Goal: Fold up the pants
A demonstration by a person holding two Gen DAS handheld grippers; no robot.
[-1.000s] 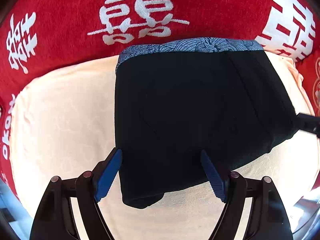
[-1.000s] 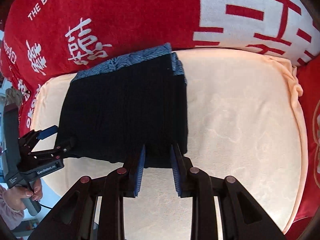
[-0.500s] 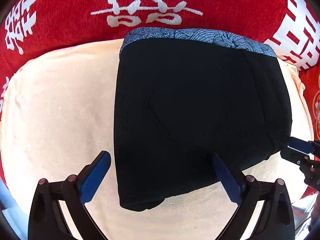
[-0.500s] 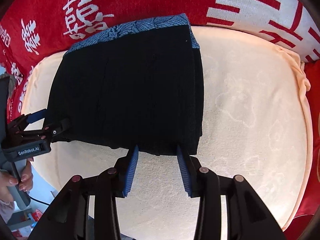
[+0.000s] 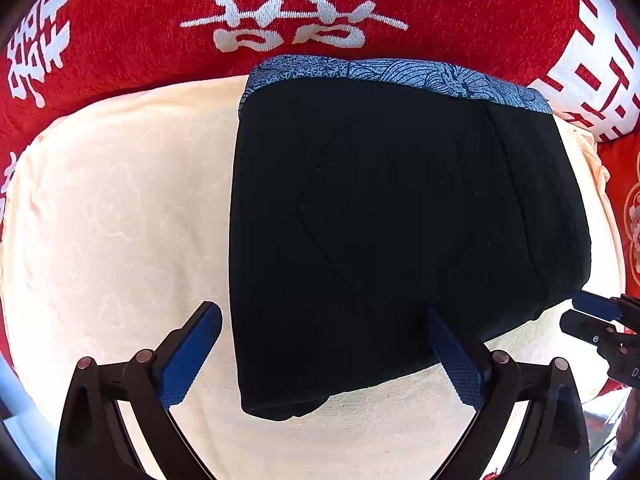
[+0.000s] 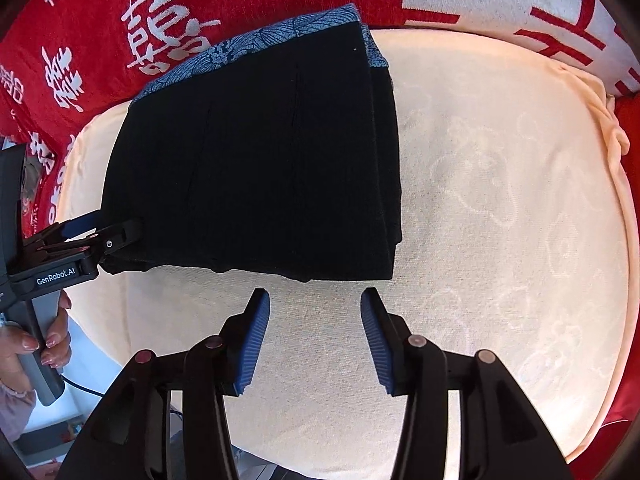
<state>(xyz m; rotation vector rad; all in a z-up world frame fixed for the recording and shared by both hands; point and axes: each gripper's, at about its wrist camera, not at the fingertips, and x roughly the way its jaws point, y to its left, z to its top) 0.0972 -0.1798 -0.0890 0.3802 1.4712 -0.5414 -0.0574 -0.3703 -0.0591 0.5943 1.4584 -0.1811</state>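
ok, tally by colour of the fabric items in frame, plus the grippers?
Black: 1, folded pants with a blue patterned waistband
Cream: 1, cream cloth under the pants
Red: 1, red cover with white characters
Grippers: 2, left gripper open, right gripper opening, nothing between its pads
Total: 5

Both grippers' fingers [image 6: 256, 344] released the pants [image 6: 260, 152].

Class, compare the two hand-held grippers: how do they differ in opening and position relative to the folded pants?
The left hand-held gripper gapes wide over the pants; the right hand-held gripper is narrower, still opening, over bare cream cloth. Both have blue pads and grip nothing.
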